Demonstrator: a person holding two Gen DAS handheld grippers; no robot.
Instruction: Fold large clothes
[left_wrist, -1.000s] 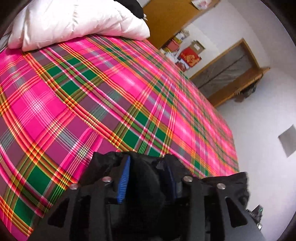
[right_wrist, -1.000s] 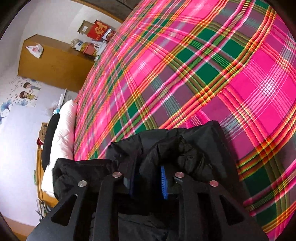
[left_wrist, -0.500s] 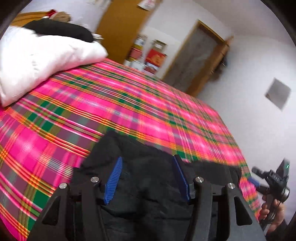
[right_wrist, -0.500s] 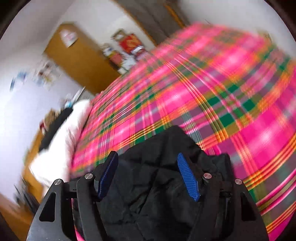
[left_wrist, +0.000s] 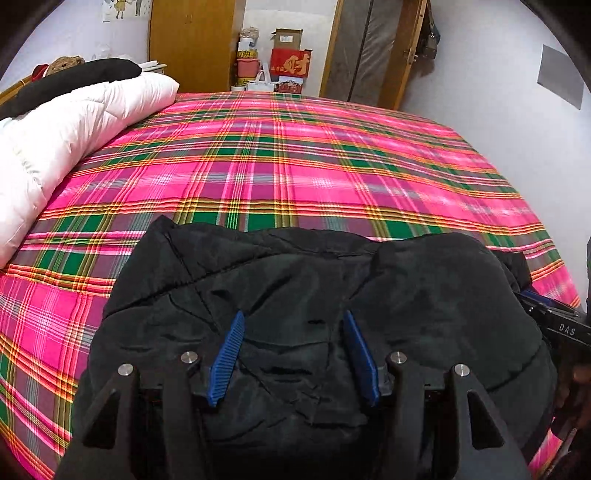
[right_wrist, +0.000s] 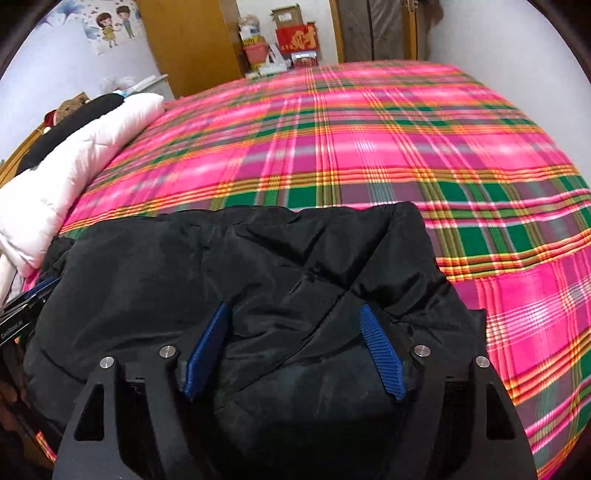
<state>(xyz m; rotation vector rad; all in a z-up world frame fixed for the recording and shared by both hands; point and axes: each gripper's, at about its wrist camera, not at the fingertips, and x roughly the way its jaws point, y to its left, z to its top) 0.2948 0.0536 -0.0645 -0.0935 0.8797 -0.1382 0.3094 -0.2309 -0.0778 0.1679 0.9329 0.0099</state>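
A black padded jacket (left_wrist: 295, 280) lies bunched in a folded heap at the near edge of a bed with a pink and green plaid cover (left_wrist: 295, 155). It also shows in the right wrist view (right_wrist: 229, 266). My left gripper (left_wrist: 293, 321) is open, its blue pads spread apart just above the jacket's left part. My right gripper (right_wrist: 293, 314) is open above the jacket's right part. The right gripper's tip (left_wrist: 565, 328) shows at the right edge of the left wrist view, and the left gripper's tip (right_wrist: 18, 317) at the left edge of the right wrist view.
A white quilted duvet (left_wrist: 66, 125) with a dark garment (left_wrist: 74, 79) on it lies along the bed's left side. A wooden wardrobe (left_wrist: 192, 40), boxes and bags (left_wrist: 273, 62) and a door (left_wrist: 369, 48) stand beyond the far edge.
Both grippers were shut on the jacket one second ago. They have opened and let it go, and both views have levelled out as the grippers drew back over the heap.
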